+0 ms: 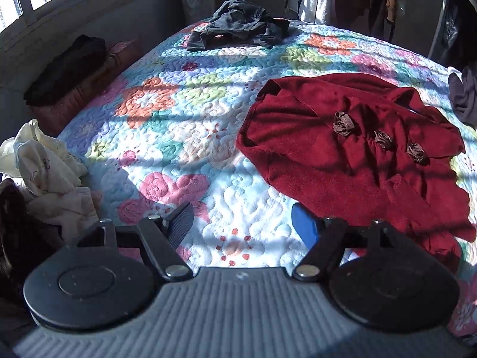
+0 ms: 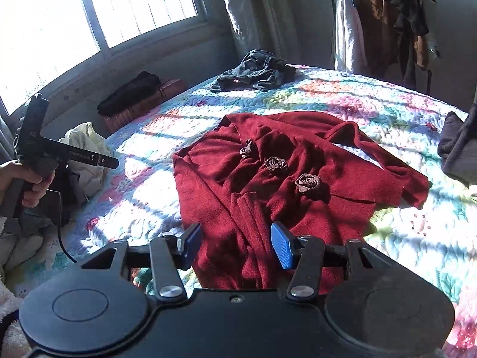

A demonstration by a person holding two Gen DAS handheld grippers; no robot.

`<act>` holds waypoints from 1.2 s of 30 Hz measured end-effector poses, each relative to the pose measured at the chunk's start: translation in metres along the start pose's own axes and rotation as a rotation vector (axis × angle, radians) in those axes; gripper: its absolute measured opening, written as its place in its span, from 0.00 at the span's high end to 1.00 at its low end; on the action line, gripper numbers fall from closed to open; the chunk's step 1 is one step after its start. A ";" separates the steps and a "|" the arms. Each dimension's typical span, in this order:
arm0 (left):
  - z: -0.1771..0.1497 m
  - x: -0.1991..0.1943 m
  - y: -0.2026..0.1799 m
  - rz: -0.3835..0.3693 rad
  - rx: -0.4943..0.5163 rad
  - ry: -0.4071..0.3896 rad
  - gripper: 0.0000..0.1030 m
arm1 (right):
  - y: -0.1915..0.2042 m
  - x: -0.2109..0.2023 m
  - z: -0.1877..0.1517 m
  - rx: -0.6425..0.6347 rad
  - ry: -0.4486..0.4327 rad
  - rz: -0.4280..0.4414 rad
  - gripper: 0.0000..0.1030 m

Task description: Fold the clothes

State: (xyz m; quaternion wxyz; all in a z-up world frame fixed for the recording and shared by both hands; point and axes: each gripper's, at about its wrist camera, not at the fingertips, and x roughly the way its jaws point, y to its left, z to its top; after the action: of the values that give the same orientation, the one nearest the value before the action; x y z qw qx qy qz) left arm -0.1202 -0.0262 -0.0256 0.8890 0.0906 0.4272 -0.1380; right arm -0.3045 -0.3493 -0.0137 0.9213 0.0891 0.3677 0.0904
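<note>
We read partial white lettering on the left gripper [image 2: 38, 149] at the left edge of the right wrist view: "AS" on its upright bar, plus a longer line on the side arm too small to make out. A hand [image 2: 28, 179] holds its handle, cut off by the frame edge.

In the left wrist view, the left gripper [image 1: 243, 223] has its jaws apart over the floral quilt [image 1: 167, 137], clamped on nothing. The right gripper [image 2: 235, 243] also has its jaws apart, above the near edge of the red garment [image 2: 283, 185].

The red garment lies crumpled at frame centre on the bed, with three dark fabric roses [image 2: 275, 164] on it. A dark garment [image 2: 256, 70] sits at upper centre. A pale clothes pile [image 1: 44, 164] at the left is partly cut off.
</note>
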 end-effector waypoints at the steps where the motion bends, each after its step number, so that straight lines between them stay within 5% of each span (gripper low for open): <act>1: -0.006 -0.005 -0.006 -0.034 -0.027 0.003 0.31 | 0.000 -0.009 0.005 -0.020 0.031 0.020 0.45; 4: -0.023 -0.019 -0.032 -0.075 -0.076 -0.019 0.31 | 0.000 -0.030 0.020 -0.083 0.151 0.088 0.45; 7: -0.039 -0.022 -0.066 0.046 -0.008 -0.069 0.31 | -0.002 -0.035 0.027 -0.141 0.250 0.099 0.44; 14: -0.072 -0.026 -0.099 0.007 -0.103 -0.043 0.30 | -0.004 -0.043 0.011 -0.223 0.420 0.155 0.44; 19: -0.100 -0.029 -0.101 0.065 -0.149 0.037 0.27 | -0.009 -0.057 -0.002 -0.268 0.459 0.239 0.42; 22: -0.119 -0.021 -0.121 0.100 -0.065 0.058 0.27 | -0.020 -0.023 -0.012 -0.165 0.445 0.250 0.41; 28: -0.129 0.002 -0.136 -0.010 -0.180 0.017 0.31 | -0.021 0.046 -0.038 -0.002 0.322 0.191 0.50; 31: -0.125 0.008 -0.139 -0.005 -0.218 -0.018 0.36 | -0.028 0.081 -0.038 0.068 0.309 0.178 0.51; 36: -0.114 0.011 -0.137 0.018 -0.249 -0.055 0.38 | -0.030 0.113 -0.050 0.014 0.320 0.091 0.51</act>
State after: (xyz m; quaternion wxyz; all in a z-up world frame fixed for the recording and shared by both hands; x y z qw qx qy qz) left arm -0.2418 -0.1256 -0.1105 0.9058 -0.0203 0.4158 -0.0784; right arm -0.2555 -0.3468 -0.1309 0.8452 0.0965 0.5060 0.1425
